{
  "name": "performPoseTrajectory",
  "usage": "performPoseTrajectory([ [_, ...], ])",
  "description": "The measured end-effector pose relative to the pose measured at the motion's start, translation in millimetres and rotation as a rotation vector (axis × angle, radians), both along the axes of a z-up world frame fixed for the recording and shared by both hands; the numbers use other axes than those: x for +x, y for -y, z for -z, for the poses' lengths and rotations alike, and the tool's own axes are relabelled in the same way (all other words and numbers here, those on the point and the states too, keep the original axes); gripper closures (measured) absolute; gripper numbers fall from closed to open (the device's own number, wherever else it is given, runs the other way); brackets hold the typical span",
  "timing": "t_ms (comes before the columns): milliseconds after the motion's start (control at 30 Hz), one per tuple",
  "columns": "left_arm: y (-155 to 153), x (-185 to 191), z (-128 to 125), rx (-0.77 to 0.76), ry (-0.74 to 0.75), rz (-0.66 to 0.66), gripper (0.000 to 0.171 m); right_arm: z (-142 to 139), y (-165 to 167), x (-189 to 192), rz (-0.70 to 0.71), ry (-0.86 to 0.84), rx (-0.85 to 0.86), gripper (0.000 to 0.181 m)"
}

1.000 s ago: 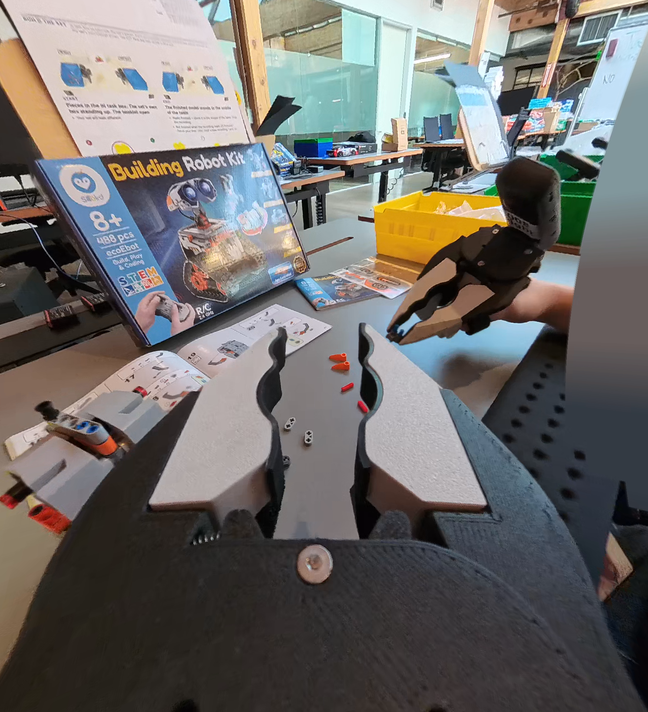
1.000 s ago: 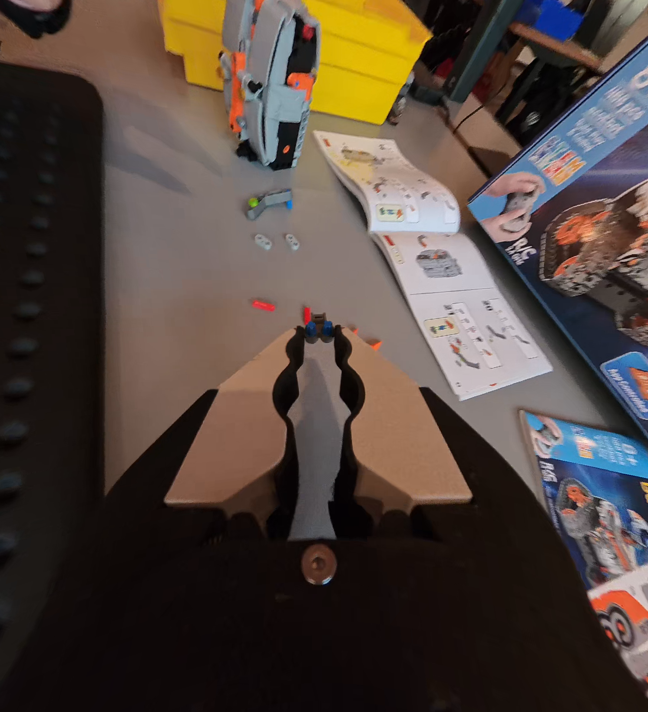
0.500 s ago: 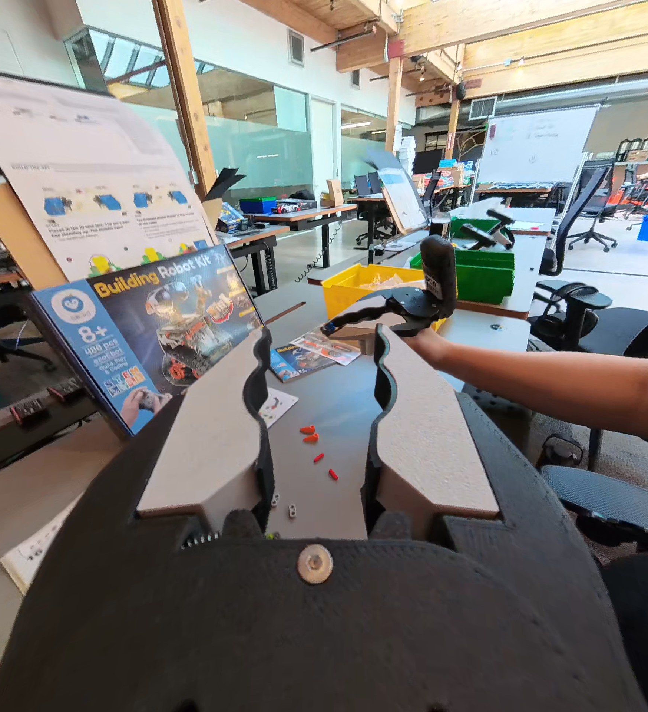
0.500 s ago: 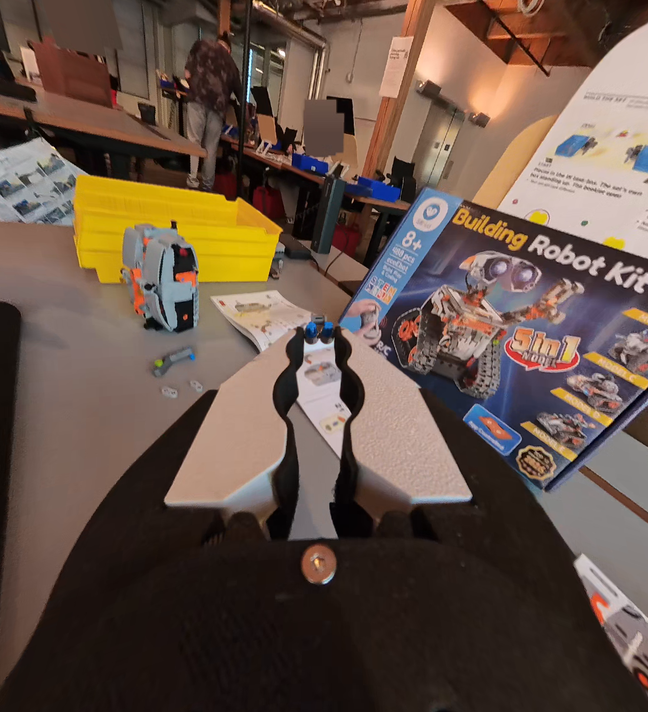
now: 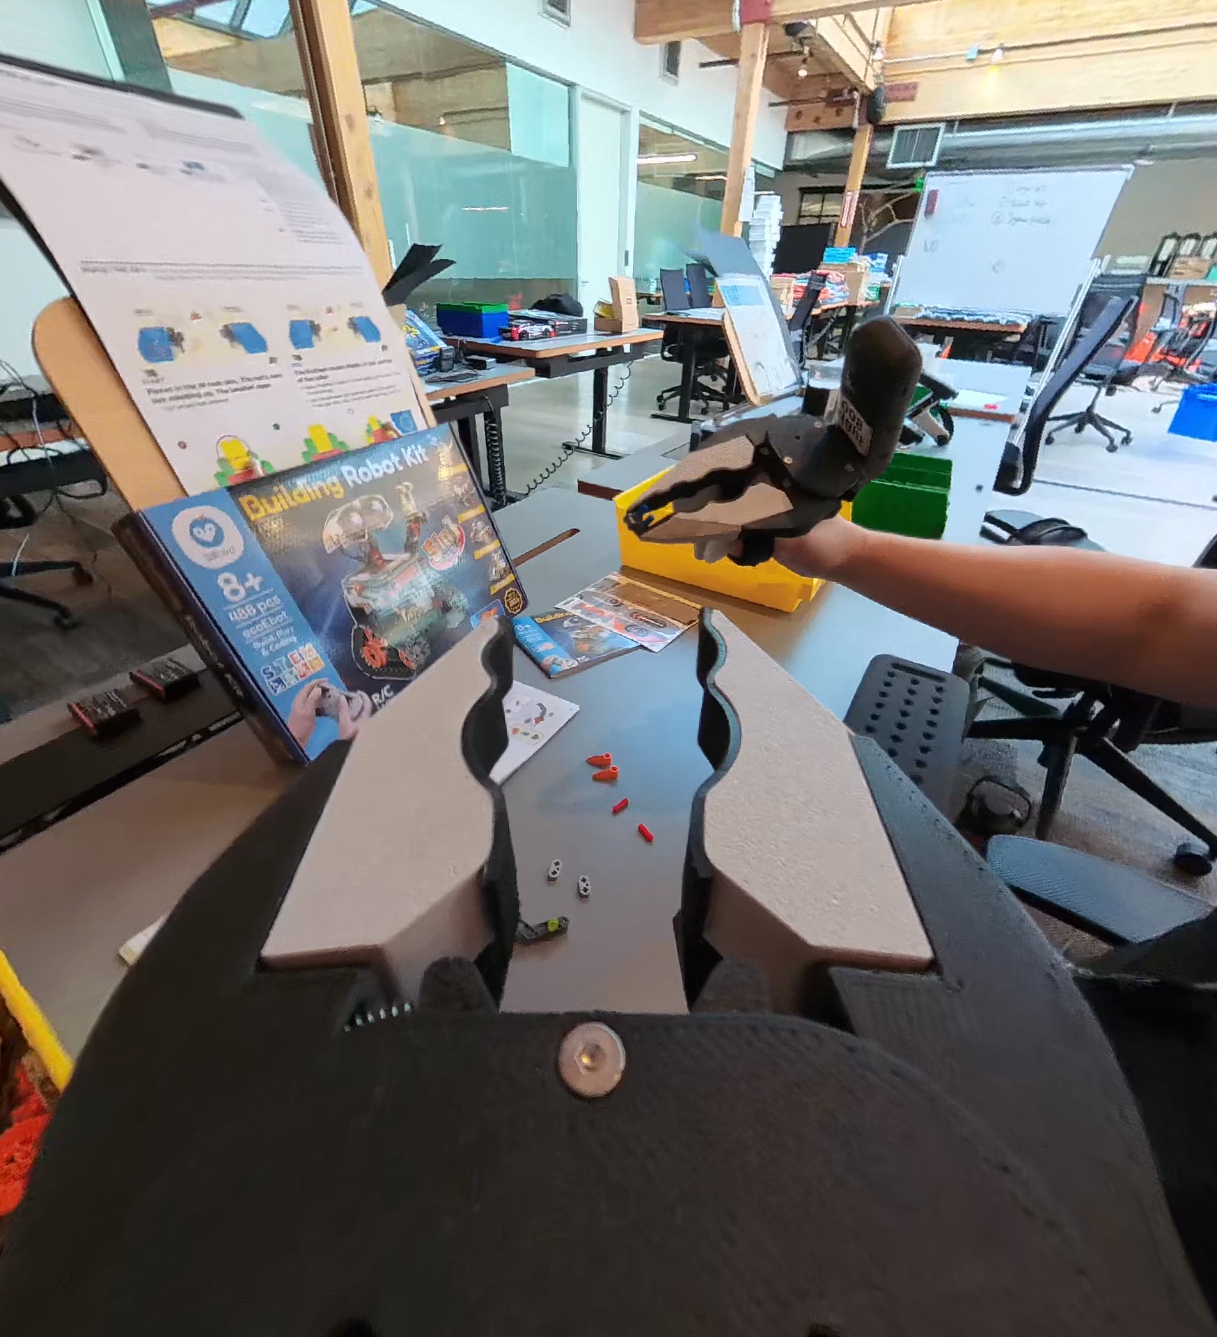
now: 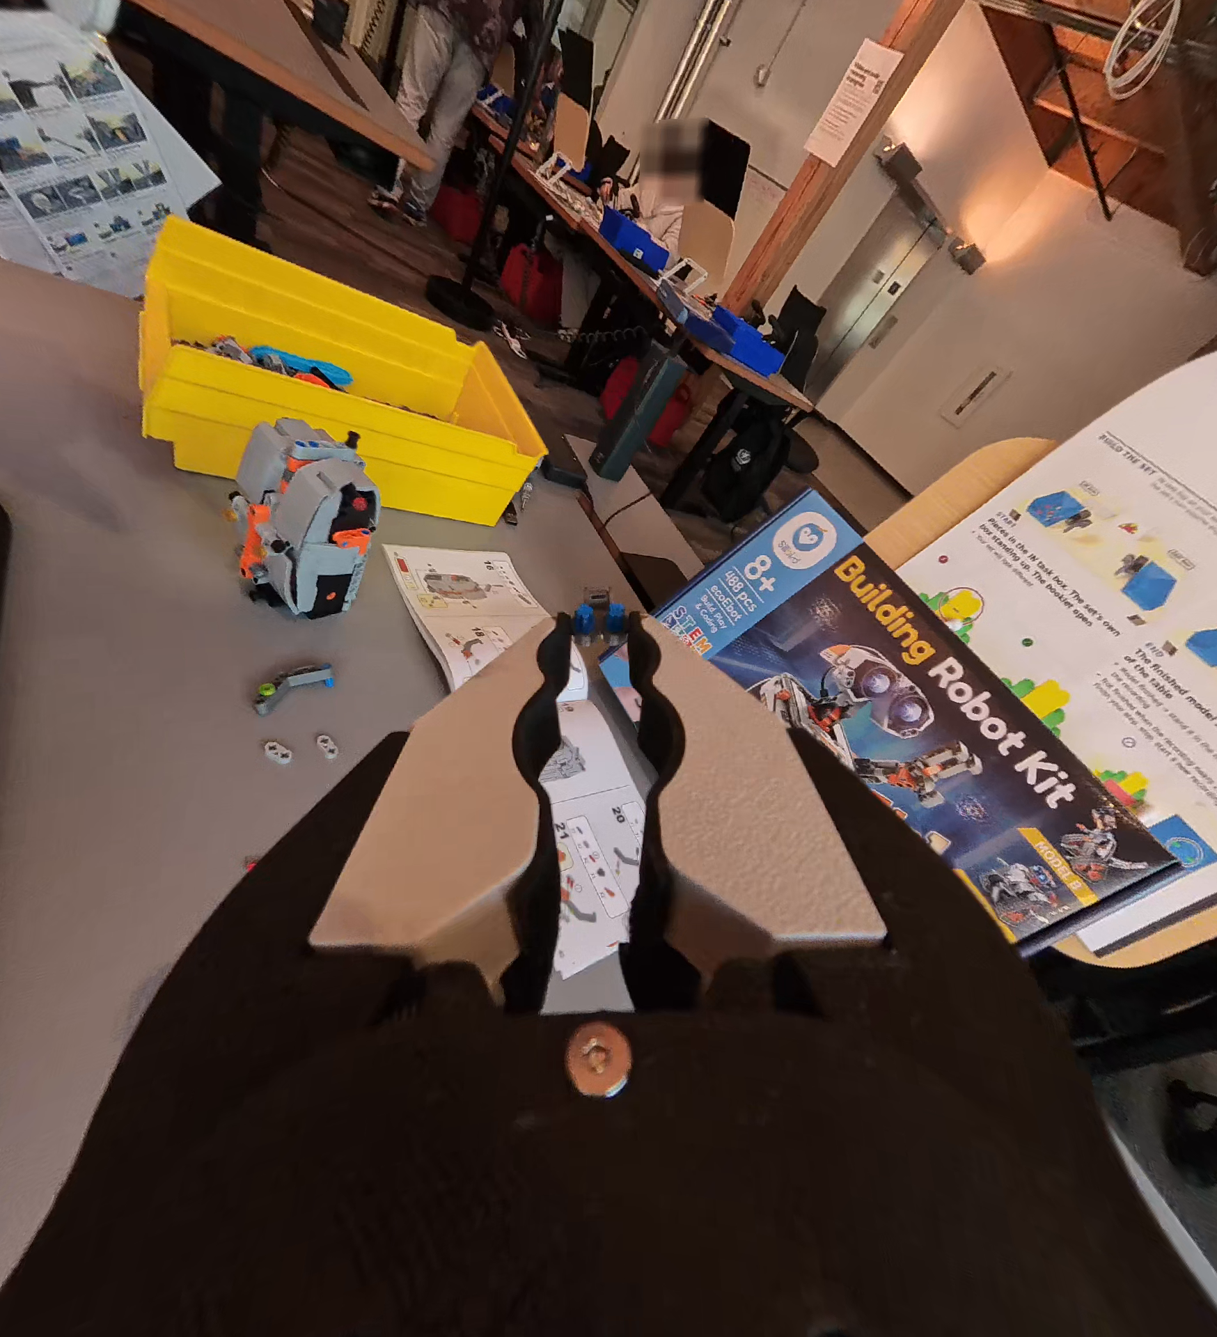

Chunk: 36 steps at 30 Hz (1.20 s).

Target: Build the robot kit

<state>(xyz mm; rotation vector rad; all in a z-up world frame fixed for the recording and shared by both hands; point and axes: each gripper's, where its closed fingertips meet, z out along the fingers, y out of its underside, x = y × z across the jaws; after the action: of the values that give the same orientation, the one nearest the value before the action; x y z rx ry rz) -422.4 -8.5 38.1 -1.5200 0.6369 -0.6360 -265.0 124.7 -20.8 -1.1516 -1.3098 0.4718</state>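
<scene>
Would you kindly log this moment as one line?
left gripper: open, empty, above table | right gripper: shut on small blue-pegged piece, raised | red pins: on table

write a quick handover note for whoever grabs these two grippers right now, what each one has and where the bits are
Right gripper: jaws shut on a small blue-pinned piece, held in the air above the open instruction booklet.
Left gripper: jaws open, empty, raised over the grey table.
On the table: red pins, two small grey connectors, a grey angled piece with a green end, the part-built grey and orange model in front of the yellow bin, and the blue kit box standing.
Done: one piece picked up. Left: loose pieces remain on the table; the model looks unfinished.
</scene>
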Motion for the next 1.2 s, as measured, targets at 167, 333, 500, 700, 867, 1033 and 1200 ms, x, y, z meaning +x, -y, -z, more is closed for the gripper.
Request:
performPoseTrajectory([
  [167, -4.8, 28.1, 12.2, 0.015, -0.003, 0.072, 0.128, 24.3, 21.1, -11.5, -0.017, -0.038, 0.065, 0.166],
  [333, -28.4, 63.0, 71.6, -0.021, 0.060, 0.153, 0.151, 70.6, 33.1, -29.9, -0.072, -0.134, 0.129, 0.166],
  [500, -75.2, 95.9, 108.8, -0.060, -0.024, 0.166, 0.161, 85.9, 19.4, -45.7, -0.136, -0.115, 0.188, 0.166],
  [700, -111.1, 111.9, 35.1, 0.018, 0.104, 0.139, 0.163, 90.5, 0.0, -39.3, -0.106, -0.213, 0.079, 0.166],
  [867, -108.3, 110.2, 55.3, -0.009, 0.072, 0.135, 0.164, 75.1, 7.6, -26.3, -0.097, -0.224, 0.136, 0.166],
  [1033, -101.3, 97.2, 120.0, -0.073, -0.011, 0.109, 0.168, 69.9, 24.2, -34.1, -0.177, -0.268, 0.025, 0.166],
  [1200, -72.0, 107.6, 154.9, -0.264, 0.178, 0.239, 0.171, 88.1, 30.4, -46.7, -0.277, -0.194, -0.001, 0.166],
])
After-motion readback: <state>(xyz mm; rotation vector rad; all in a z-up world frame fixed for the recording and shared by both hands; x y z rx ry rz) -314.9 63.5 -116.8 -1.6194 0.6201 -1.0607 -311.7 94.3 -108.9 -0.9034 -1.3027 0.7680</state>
